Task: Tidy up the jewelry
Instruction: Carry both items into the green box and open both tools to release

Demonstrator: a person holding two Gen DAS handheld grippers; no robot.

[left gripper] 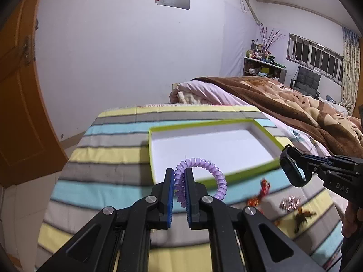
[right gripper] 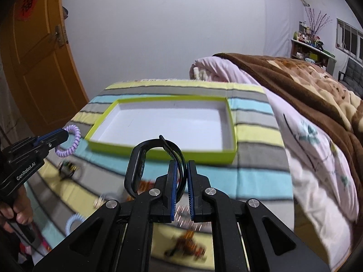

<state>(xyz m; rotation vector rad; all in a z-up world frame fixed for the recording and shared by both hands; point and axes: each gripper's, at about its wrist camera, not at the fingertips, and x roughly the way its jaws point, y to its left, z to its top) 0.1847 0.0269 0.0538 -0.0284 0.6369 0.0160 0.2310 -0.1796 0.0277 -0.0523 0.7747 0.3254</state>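
A striped cloth [right gripper: 256, 122] is seen covering the bench, with a bed and brown blanket [left gripper: 283, 99] alongside. On the cloth an open tray with a green rim [right gripper: 163, 153] is laid, its long axis running across both views; nothing is seen inside it. The tray lies directly ahead of and below both tools. The right hand-held gripper [right gripper: 181, 174] is judged the nearer, being held over the near rim; the left hand-held gripper [left gripper: 179, 181] is held by the tray's near left corner. The left is pinched on a purple spiral hair tie [left gripper: 204, 170], the right on a black wristband [right gripper: 145, 161]. Smaller pieces, blurred, are left on the cloth nearer the person: a red-orange item [left gripper: 261, 192] and a dark ornament [left gripper: 301, 217].
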